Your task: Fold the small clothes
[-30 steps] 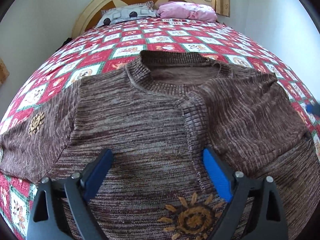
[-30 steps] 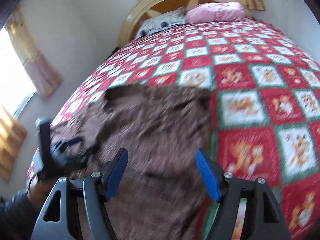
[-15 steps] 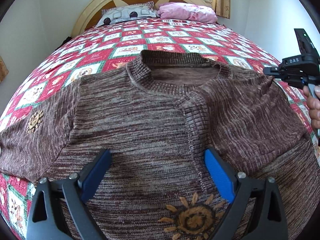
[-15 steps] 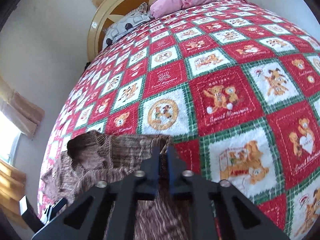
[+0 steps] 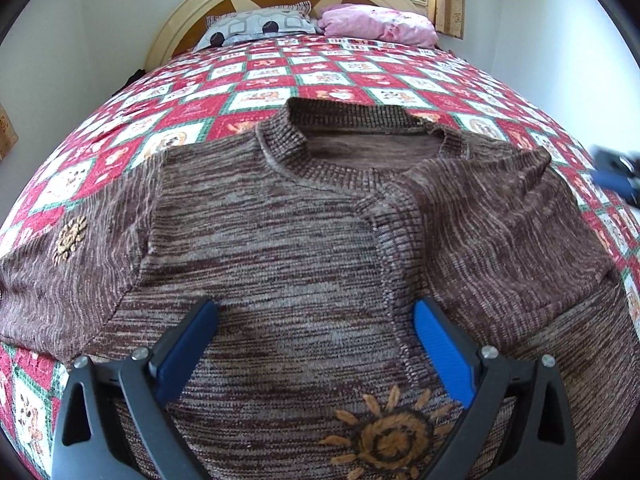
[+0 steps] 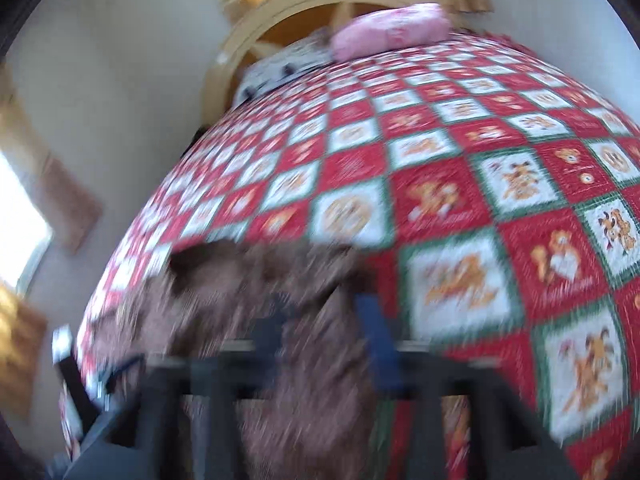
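A bed with a red, white and green patchwork quilt fills both views, two pillows at its headboard. A small brown knitted sweater lies flat on the quilt, neckline toward the headboard. Its right sleeve is folded inward across the chest; its left sleeve (marked with a little embroidered sun) lies spread outward, unfolded. A larger sun design sits near the hem.

The left gripper hovers over the sweater's lower middle, its blue fingers spread wide and holding nothing. The right gripper is badly blurred above the sweater's right edge; its fingers appear parted with nothing between them.

The fold looks early: one sleeve in, the other sleeve and the body fold remain.
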